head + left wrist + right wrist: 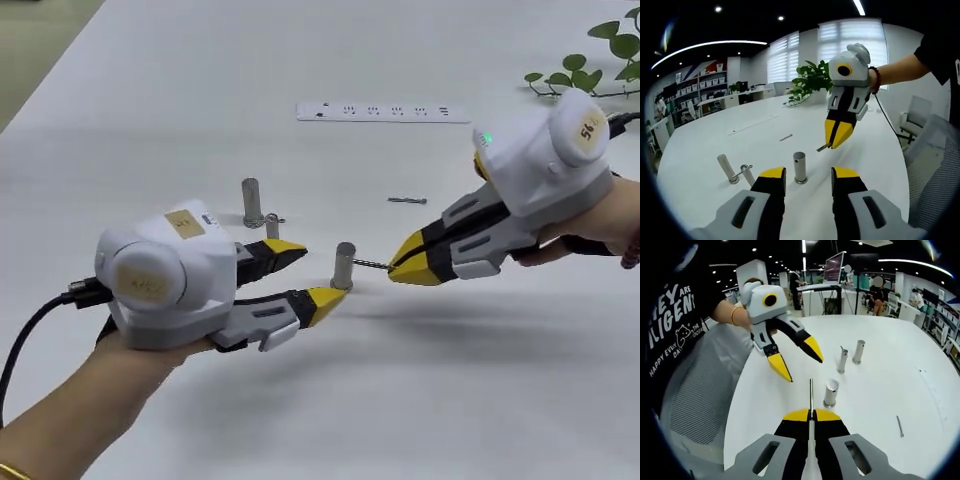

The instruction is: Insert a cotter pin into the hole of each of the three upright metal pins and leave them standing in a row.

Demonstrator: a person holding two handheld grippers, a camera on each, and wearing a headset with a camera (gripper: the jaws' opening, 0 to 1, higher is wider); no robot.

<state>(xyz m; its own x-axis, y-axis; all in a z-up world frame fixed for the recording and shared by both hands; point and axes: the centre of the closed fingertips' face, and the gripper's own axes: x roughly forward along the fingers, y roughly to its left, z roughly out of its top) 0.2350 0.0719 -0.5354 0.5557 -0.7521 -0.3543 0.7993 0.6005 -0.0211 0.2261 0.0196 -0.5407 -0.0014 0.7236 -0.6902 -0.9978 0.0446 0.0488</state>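
Three grey metal pins stand on the white table. The nearest pin (343,266) (799,167) (830,392) stands just ahead of my open left gripper (308,272) (808,175) (801,361), nothing between its jaws. My right gripper (396,268) (836,141) (810,414) is shut on a cotter pin (371,264) (821,148) (810,394), whose tip points at that pin's side, close to it. The middle pin (272,226) (747,175) (842,360) carries a cotter pin through its top. The far pin (251,202) (726,168) (858,351) is bare.
A loose cotter pin (407,201) (786,137) (899,426) lies on the table beyond the pins. A white power strip (383,112) lies farther back. A green plant (600,60) (810,82) stands at the far right corner.
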